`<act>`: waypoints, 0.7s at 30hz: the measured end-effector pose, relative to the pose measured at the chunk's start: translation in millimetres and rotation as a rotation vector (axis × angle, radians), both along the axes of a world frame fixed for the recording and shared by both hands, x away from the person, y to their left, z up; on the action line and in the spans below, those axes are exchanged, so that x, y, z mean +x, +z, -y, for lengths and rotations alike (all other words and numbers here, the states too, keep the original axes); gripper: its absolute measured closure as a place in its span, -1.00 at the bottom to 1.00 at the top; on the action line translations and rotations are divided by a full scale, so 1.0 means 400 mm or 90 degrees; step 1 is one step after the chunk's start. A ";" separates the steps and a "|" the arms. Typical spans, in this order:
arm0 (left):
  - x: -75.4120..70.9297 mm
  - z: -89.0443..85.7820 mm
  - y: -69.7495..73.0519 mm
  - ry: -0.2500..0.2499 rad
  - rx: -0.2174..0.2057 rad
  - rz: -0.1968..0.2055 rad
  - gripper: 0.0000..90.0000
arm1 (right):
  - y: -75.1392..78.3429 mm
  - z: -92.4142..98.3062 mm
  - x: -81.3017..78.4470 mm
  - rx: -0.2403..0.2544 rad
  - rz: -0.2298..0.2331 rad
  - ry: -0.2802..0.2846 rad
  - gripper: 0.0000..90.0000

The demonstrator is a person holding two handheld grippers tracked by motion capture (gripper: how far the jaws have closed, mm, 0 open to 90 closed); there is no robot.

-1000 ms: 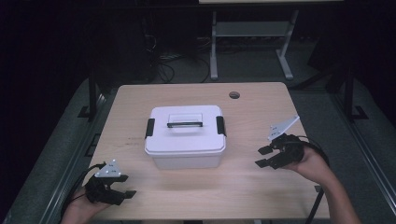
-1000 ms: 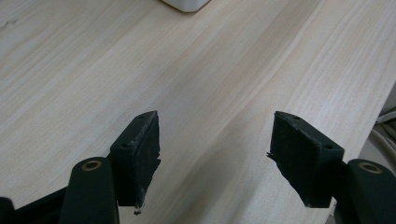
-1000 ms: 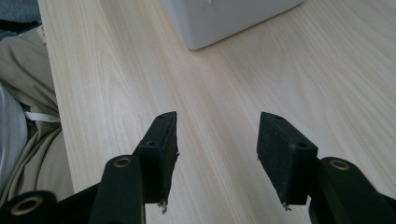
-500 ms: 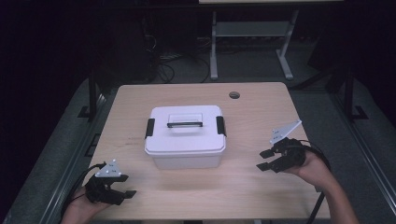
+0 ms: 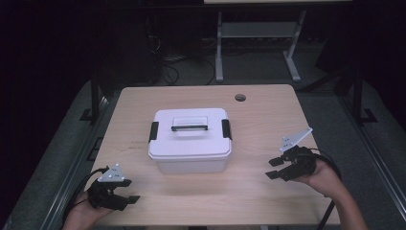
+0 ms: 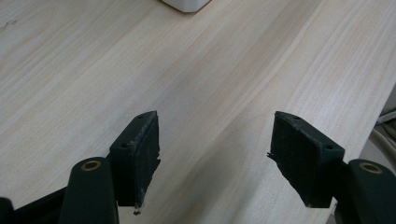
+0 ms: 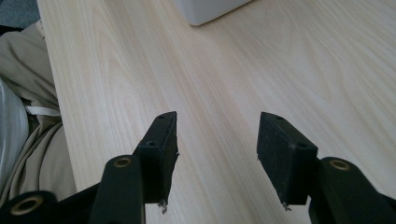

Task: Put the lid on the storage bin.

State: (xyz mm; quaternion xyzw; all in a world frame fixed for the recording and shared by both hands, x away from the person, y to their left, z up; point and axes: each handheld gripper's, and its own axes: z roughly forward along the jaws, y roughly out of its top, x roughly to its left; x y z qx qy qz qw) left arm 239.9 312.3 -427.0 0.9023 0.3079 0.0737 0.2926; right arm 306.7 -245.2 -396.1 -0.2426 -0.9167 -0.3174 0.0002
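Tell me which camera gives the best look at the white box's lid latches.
The high view: it looks down on the whole white box, with both black latches on its lid ends and the handle on top. The left gripper view catches a bottom corner; the right gripper view shows a lower corner. Neither shows latches.

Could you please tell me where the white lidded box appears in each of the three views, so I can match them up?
High view: the white box sits mid-table, lid on, between the two grippers.
Left gripper view: one bottom corner of it at the top edge, left of centre.
Right gripper view: a bottom corner at the top edge, near centre.
Shared landmark: the pale wooden tabletop.
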 end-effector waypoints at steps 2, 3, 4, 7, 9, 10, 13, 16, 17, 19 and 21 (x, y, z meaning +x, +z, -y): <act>0.000 0.000 0.000 0.000 0.000 0.000 -0.28 | -0.004 0.004 -0.003 0.001 -0.004 -0.003 0.05; 0.000 0.000 0.001 0.001 0.000 0.001 -0.28 | -0.006 0.006 -0.005 0.002 -0.003 -0.004 0.05; 0.001 0.000 0.001 0.001 -0.002 0.000 -0.28 | -0.008 0.007 -0.007 0.001 -0.005 -0.005 0.05; 0.001 0.001 0.000 0.002 -0.001 -0.001 -0.29 | -0.013 0.013 -0.012 0.004 -0.004 -0.006 0.05; 0.001 0.000 0.000 0.003 0.002 0.000 -0.30 | -0.017 0.016 -0.015 0.004 -0.003 -0.006 0.05; 0.001 -0.001 0.000 0.004 0.001 -0.001 -0.30 | -0.019 0.018 -0.017 0.005 -0.004 -0.007 0.05; 0.001 -0.002 0.002 0.003 0.000 0.001 -0.30 | -0.029 0.022 -0.021 0.006 -0.009 -0.010 0.05; 0.001 -0.001 0.000 0.004 0.001 0.000 -0.30 | -0.037 0.024 -0.026 0.007 -0.012 -0.010 0.05; 0.001 -0.001 0.000 0.003 0.001 0.000 -0.30 | -0.040 0.025 -0.026 0.007 -0.010 -0.008 0.05; 0.001 -0.002 0.000 0.004 -0.001 0.001 -0.30 | -0.044 0.025 -0.030 0.006 -0.014 -0.009 0.05; 0.001 -0.001 0.000 0.004 0.000 0.001 -0.30 | -0.047 0.027 -0.031 0.007 -0.014 -0.009 0.04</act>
